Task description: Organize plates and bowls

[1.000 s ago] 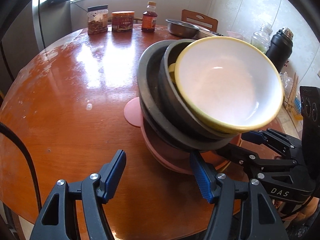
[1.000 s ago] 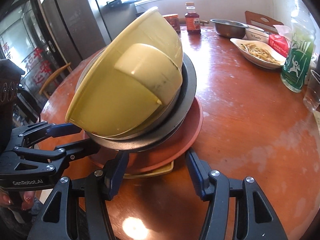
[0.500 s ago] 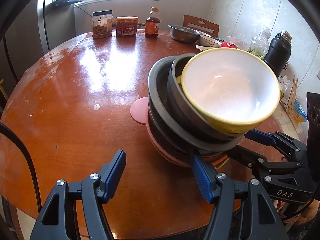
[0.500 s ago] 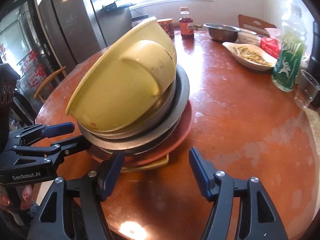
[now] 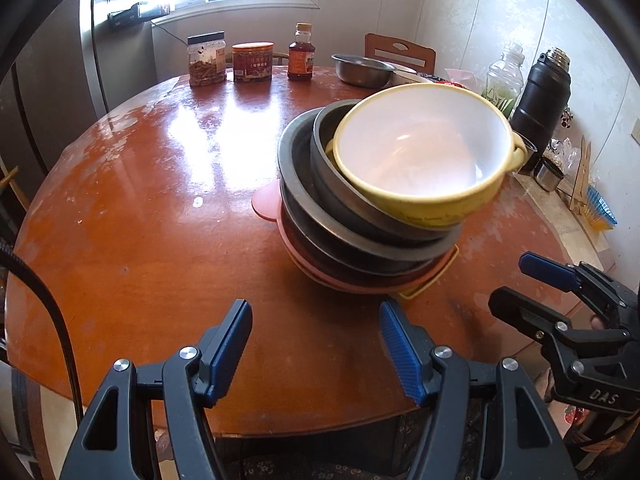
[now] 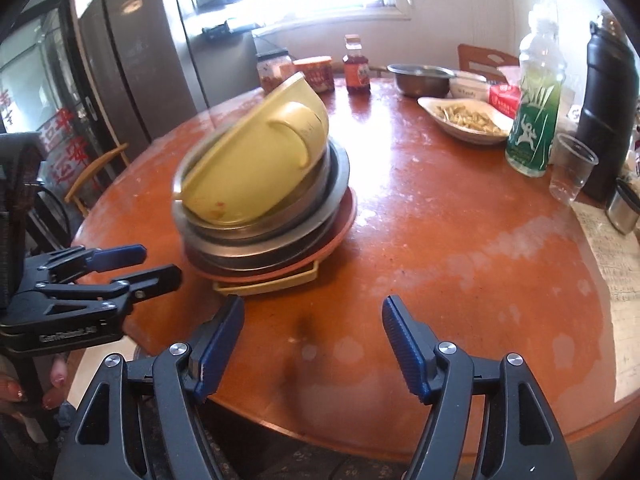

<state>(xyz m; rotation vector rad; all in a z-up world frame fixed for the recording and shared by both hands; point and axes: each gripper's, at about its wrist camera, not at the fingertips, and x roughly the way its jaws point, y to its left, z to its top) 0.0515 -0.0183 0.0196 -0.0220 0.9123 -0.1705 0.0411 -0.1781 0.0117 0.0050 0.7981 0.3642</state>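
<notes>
A stack of dishes stands on the round wooden table (image 5: 140, 240). On top a yellow bowl (image 5: 424, 160) with a white inside leans toward the left gripper's side, resting in grey metal bowls (image 5: 312, 184) above a pink plate (image 5: 340, 280) and a yellow square plate (image 6: 276, 284). My left gripper (image 5: 316, 344) is open and empty, short of the stack. My right gripper (image 6: 312, 340) is also clear of the stack, its jaws opening with nothing between them. Each gripper shows in the other's view, the right gripper (image 5: 532, 284) and the left gripper (image 6: 156, 262).
Jars (image 5: 206, 60), a sauce bottle (image 5: 301, 58) and a steel bowl (image 5: 362, 70) stand at the table's far side. A dish of food (image 6: 464, 120), a green bottle (image 6: 532, 120), a plastic cup (image 6: 572, 168) and a black flask (image 6: 608, 112) crowd the right side. A fridge (image 6: 132, 60) is behind.
Both grippers have drawn back from the stack, which now rests on the table apart from them. The right gripper's jaws have widened.
</notes>
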